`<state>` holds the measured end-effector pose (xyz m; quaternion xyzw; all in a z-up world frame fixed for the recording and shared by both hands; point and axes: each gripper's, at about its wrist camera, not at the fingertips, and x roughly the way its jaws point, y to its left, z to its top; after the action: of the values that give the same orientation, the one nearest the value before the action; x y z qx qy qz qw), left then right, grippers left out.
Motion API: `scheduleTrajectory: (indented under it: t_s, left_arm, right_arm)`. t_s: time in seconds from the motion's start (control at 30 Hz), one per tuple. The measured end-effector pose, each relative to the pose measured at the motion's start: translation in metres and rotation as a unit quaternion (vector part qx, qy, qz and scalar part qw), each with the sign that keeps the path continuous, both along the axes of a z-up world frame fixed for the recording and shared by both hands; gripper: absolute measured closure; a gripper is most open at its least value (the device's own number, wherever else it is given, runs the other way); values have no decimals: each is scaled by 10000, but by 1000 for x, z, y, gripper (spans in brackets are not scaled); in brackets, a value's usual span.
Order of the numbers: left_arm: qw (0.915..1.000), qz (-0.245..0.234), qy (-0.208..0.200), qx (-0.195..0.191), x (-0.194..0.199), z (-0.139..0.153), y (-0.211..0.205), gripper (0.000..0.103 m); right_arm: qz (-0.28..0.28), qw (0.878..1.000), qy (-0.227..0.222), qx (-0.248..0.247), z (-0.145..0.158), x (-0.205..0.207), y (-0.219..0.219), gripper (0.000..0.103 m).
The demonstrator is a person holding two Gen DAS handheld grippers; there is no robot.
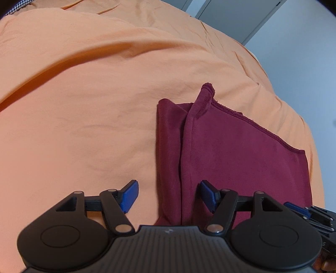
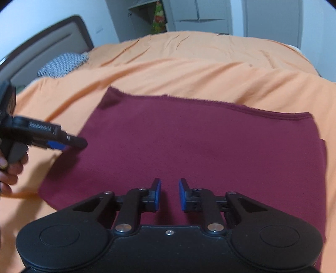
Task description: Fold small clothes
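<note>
A maroon garment [image 1: 241, 153] lies folded flat on the orange bedsheet [image 1: 84, 105], with a raised hem ridge along its left edge. My left gripper [image 1: 168, 195] is open above that left edge, its blue pads [image 1: 131, 194] empty. In the right wrist view the same garment [image 2: 199, 142] spreads as a rough rectangle. My right gripper [image 2: 169, 194] hovers over its near part, open with a narrow gap and nothing held. The left gripper [image 2: 63, 143] shows from the side at the garment's left edge, held by a person's hand [image 2: 10, 168].
The orange sheet [image 2: 189, 63] covers the whole bed and is wrinkled. A patterned pillow [image 2: 63, 63] and a dark headboard [image 2: 42, 46] lie at the far left. Grey wardrobe doors [image 2: 199, 14] stand beyond the bed.
</note>
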<state>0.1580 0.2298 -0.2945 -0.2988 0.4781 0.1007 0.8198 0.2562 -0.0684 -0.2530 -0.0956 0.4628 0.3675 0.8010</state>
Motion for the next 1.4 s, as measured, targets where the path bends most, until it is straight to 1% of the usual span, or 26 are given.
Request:
scheduleTrajectory:
  t_s: [0.1, 0.17, 0.23, 0.37, 0.43, 0.47, 0.57, 0.63, 0.7, 0.77, 0.8, 0.87, 0.9, 0.93, 0.97, 1.03, 1.13, 1.17, 1.23, 1.3, 1.4]
  left_arm:
    - [10000, -37, -15, -9, 5, -2, -3, 35]
    - [10000, -75, -41, -19, 7, -1, -5, 39]
    - [9999, -113, -53, -48, 7, 0, -7, 39]
    - [9998, -193, 2, -20, 8, 1, -12, 39]
    - [9998, -202, 13, -3, 8, 0, -14, 39]
    - [9998, -208, 11, -2, 8, 0, -14, 39]
    - [9998, -184, 3, -21, 9, -1, -14, 39]
    - [9999, -163, -17, 4, 10, -2, -15, 39]
    - [9999, -102, -28, 48, 11, -3, -16, 43]
    - [10000, -14, -36, -59, 12, -6, -15, 55]
    - [9999, 38, -17, -107, 15, -7, -14, 58]
    - [9998, 129, -24, -138, 15, -6, -12, 72]
    - [9998, 164, -26, -94, 16, -4, -12, 76]
    - [9999, 164, -20, 3, 16, -1, -14, 83]
    - [9998, 155, -11, 133, 17, 4, -18, 85]
    - [9992, 137, -26, 369, 18, 18, -28, 88]
    - [9976, -34, -252, 638, 23, 50, -53, 89]
    - [9973, -91, -333, 641, 26, 60, -61, 89]
    - [9972, -210, -436, 569, 35, 74, -80, 89]
    - [9972, -345, -379, 543, 50, 79, -102, 89]
    - [9947, -687, -188, 739, 78, 72, -139, 89]
  right_arm:
    - [138, 9995, -158, -238, -13, 12, 16, 89]
    - [117, 9991, -259, -304, -19, 28, 27, 91]
    - [23, 9989, -337, -328, -23, 50, 39, 94]
    - [-326, 9985, -337, -272, -25, 94, 59, 94]
    - [-395, 9987, -224, -252, -25, 108, 64, 94]
    - [-382, 9988, -173, -251, -25, 109, 64, 92]
    - [-322, 9993, -55, -165, -23, 92, 53, 87]
    - [-428, 9989, 169, 46, -23, 69, 35, 85]
    - [-482, 9982, 333, 144, -26, 36, 14, 85]
    - [-567, 9972, 364, 316, -25, 6, -6, 85]
    - [-644, 9963, 406, 407, -23, -3, -13, 85]
    - [-864, 9933, 481, 602, -19, -15, -28, 85]
    - [-959, 9915, 563, 683, -16, -16, -32, 85]
    - [-1042, 9896, 637, 758, -14, -17, -37, 85]
    - [-1098, 9883, 663, 831, -12, -18, -40, 83]
    - [-1181, 9861, 666, 962, -6, -18, -46, 82]
    - [-1392, 9806, 648, 1219, 3, -15, -66, 82]
    - [-1479, 9784, 636, 1297, 6, -14, -74, 78]
    - [-1588, 9751, 635, 1413, 9, -11, -90, 77]
    - [-1670, 9723, 691, 1481, 10, -11, -105, 77]
    - [-1808, 9692, 708, 1516, 13, -13, -126, 76]
